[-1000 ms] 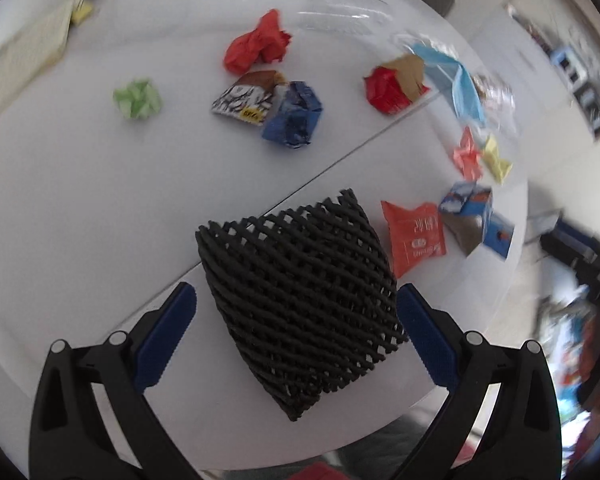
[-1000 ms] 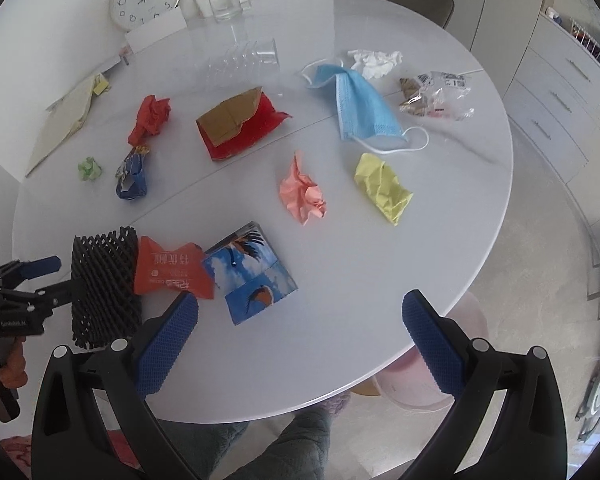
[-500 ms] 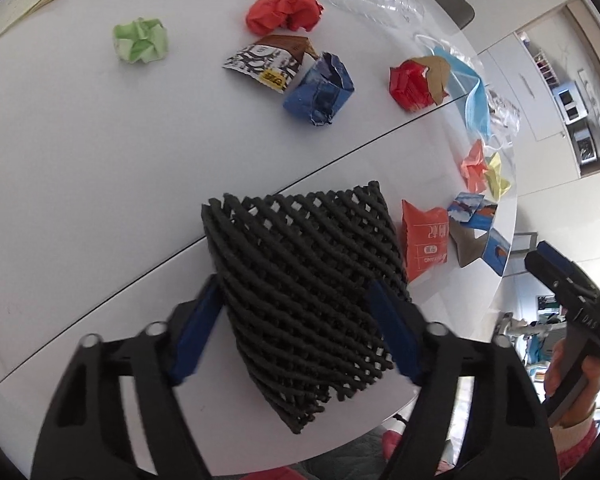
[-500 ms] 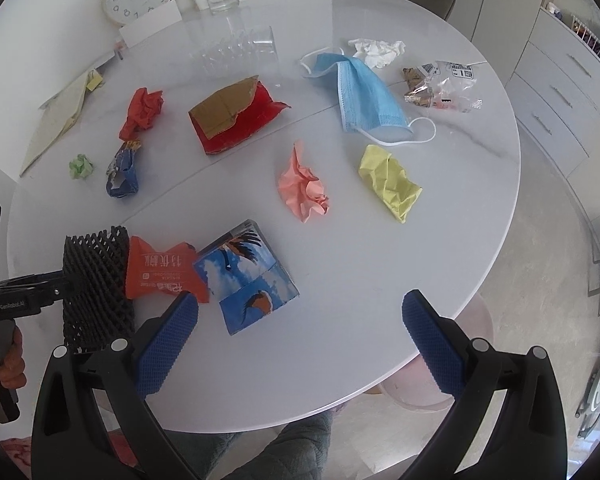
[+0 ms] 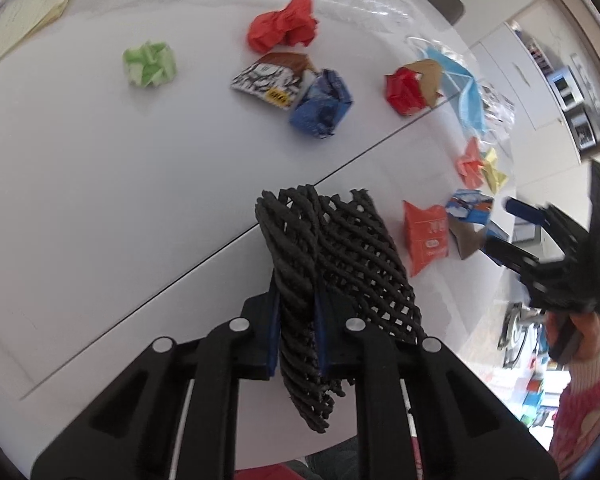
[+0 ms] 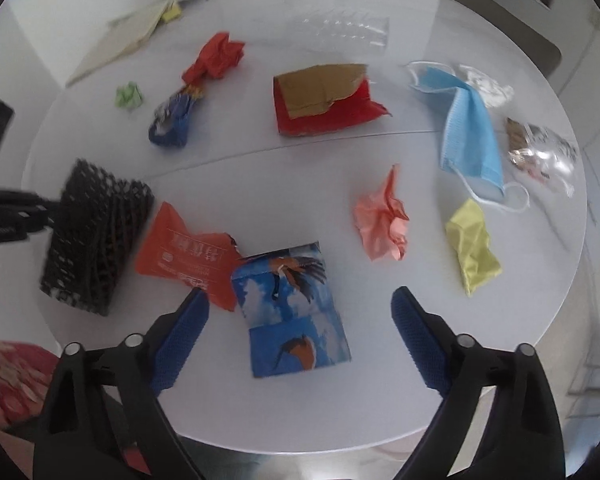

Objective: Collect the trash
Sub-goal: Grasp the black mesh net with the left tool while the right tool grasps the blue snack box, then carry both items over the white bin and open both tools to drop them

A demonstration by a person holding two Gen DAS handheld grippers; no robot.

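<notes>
My left gripper (image 5: 296, 328) is shut on a black foam net sleeve (image 5: 332, 276), squeezing its near edge at the table's front. The sleeve also shows in the right wrist view (image 6: 96, 236), with the left gripper (image 6: 52, 216) at its left side. My right gripper (image 6: 300, 320) is open and empty, its jaws on either side of a blue printed carton (image 6: 292, 312) lying flat. An orange wrapper (image 6: 184, 256) lies between carton and sleeve. The right gripper also shows in the left wrist view (image 5: 512, 220).
On the round white table (image 6: 380, 400): pink paper (image 6: 380, 224), yellow paper (image 6: 474, 248), blue face mask (image 6: 470, 128), red-brown box (image 6: 324, 100), blue wrapper (image 6: 172, 120), red paper (image 6: 216, 60), green paper ball (image 6: 129, 96), clear bag (image 6: 540, 152), and paper sheets (image 6: 120, 40).
My left gripper has closed onto the net sleeve, crushing it narrow. My right gripper has moved down and forward toward the blue carton, still open.
</notes>
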